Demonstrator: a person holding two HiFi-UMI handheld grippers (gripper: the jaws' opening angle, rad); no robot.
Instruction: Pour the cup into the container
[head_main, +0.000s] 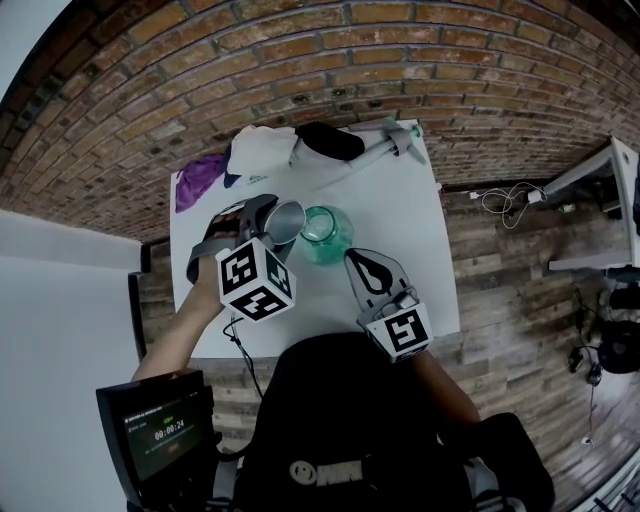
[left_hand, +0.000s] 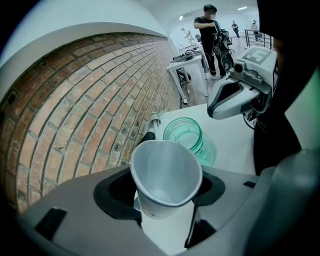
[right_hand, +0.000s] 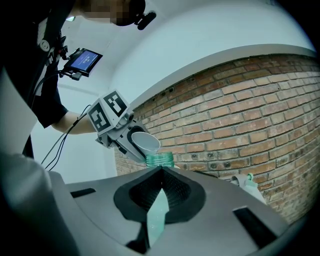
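- Cup (head_main: 287, 220): a white paper cup, tipped steeply with its lip just over the mouth of the green glass jar (head_main: 326, 234)
- Left gripper (left_hand: 162, 195): its jaws stand fairly wide and clamp the cup's wall from both sides, squeezing the rim into an oval
- Right gripper (right_hand: 161, 172): the jaw tips meet and hold nothing; it points level at the jar from the near side, just beside it, and the jar's green shows through the slit below the tips
- Jar: it stands upright about mid-table, well apart from every edge of the white table (head_main: 420, 250)
- Progress: the cup has been lifted, carried to the jar and tilted; no stream shows, and what can be seen of the cup's inside looks bare, so the pour is probably at or near its end
- Left to do, by my reading: bring the cup upright and set it down
- Writing: no print on cup or jar; the small screen (head_main: 165, 435) shows timer-like digits, too small to read surely
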